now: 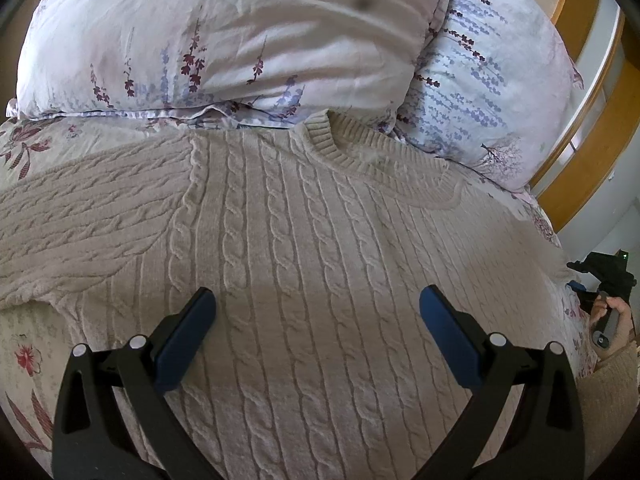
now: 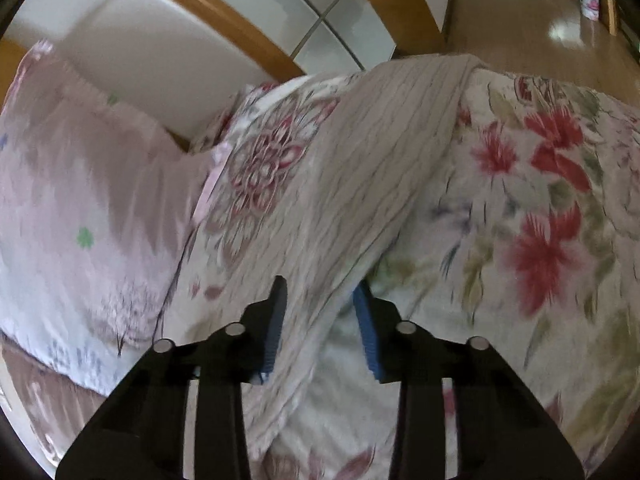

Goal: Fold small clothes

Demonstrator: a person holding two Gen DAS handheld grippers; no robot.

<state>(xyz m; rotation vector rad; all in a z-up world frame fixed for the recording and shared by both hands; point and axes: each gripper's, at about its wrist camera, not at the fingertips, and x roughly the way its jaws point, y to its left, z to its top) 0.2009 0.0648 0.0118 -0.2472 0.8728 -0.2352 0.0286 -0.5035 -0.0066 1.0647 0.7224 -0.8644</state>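
A cream cable-knit sweater (image 1: 304,232) lies front-up and flat on a flowered bedspread (image 1: 24,360), filling the middle of the left wrist view, its collar toward the two pillows (image 1: 224,36) at the top of the frame. The left gripper (image 1: 318,306) hangs over the lower body of the sweater with its jaws spread wide and nothing between them.

In the right wrist view the right gripper (image 2: 320,316) has one sleeve (image 2: 360,168) running between its blue pads. The jaws stand narrow with the knit bunched in the gap, so it looks like a grip on the sleeve, though blur makes it hard to say how firmly the pads press.

The likely trouble sits there. If the pads catch only a thin fold of the loose knit, the sleeve may slide out as it is carried across the body, and the fold would land crooked. A bite that goes too deep may also pinch the bedspread beneath and drag it along. With the left gripper clear of the fabric, nothing pins the body, so a pull on the sleeve may shift the whole sweater.

The left wrist view alone shows the collar, the far sleeve at the left edge and a hand (image 1: 612,320) on the other tool at the right edge. The right wrist view alone shows the sleeve in the jaws, its cuff hanging over the bed's edge at the top, the wooden headboard (image 2: 224,4) and the shiny floor (image 2: 540,12).
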